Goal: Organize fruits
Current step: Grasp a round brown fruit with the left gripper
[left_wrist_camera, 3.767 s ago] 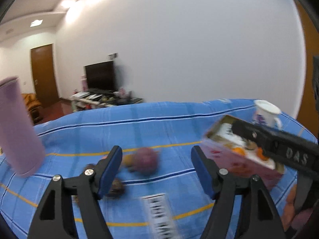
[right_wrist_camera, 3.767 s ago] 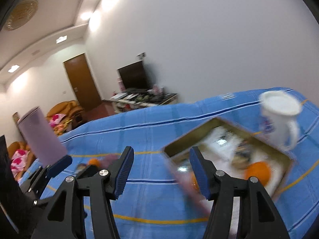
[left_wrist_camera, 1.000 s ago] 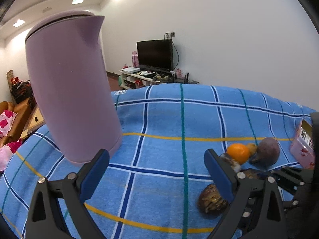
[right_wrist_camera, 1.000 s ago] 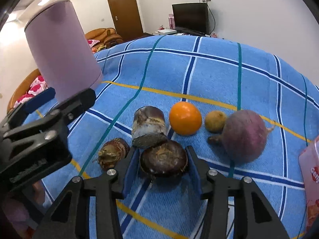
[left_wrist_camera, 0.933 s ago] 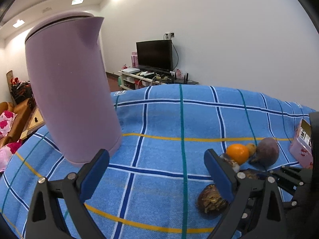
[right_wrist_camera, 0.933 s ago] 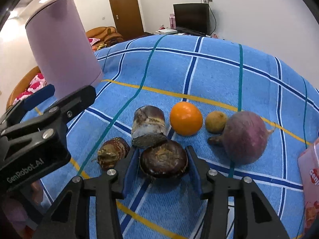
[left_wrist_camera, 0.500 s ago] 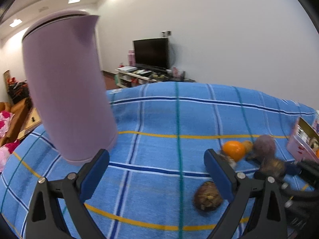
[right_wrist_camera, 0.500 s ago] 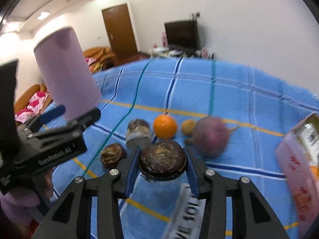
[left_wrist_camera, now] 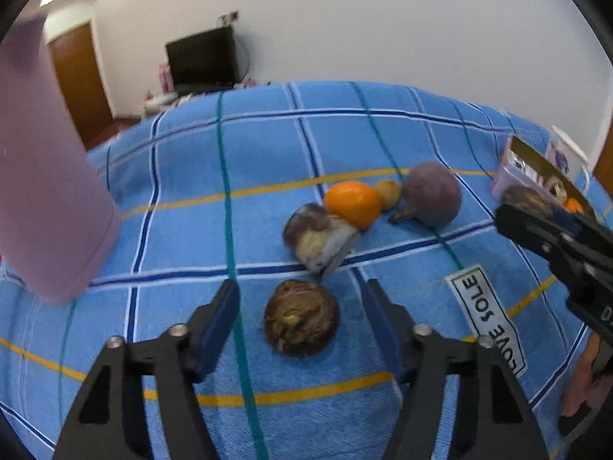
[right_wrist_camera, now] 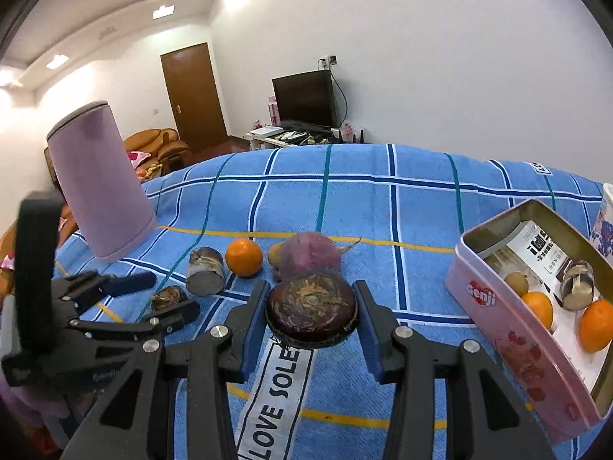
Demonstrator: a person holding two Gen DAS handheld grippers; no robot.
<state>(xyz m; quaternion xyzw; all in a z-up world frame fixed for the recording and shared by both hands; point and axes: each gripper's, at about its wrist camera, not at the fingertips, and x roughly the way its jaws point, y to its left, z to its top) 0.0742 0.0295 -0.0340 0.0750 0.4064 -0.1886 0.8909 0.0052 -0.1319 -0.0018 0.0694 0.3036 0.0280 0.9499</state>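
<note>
Fingers of the left gripper are closing around a brown fruit, centred between them, untouched. A dark round fruit is clamped by the right gripper; the pink tin lies to its right.

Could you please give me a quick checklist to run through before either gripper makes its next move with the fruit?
1. Right gripper holds the dark round fruit between both pads: ok.
2. Pink tin is open, with bare floor among the fruit inside: ok.
3. Held fruit is over the tin: not ok, it sits left of the tin in the right wrist view.
4. Left gripper straddles the brown fruit on the blue cloth: ok.
5. Left pads press that fruit: not ok, jaws closing, gaps both sides.
6. Purple kettle stands clear of both grippers: ok.
</note>
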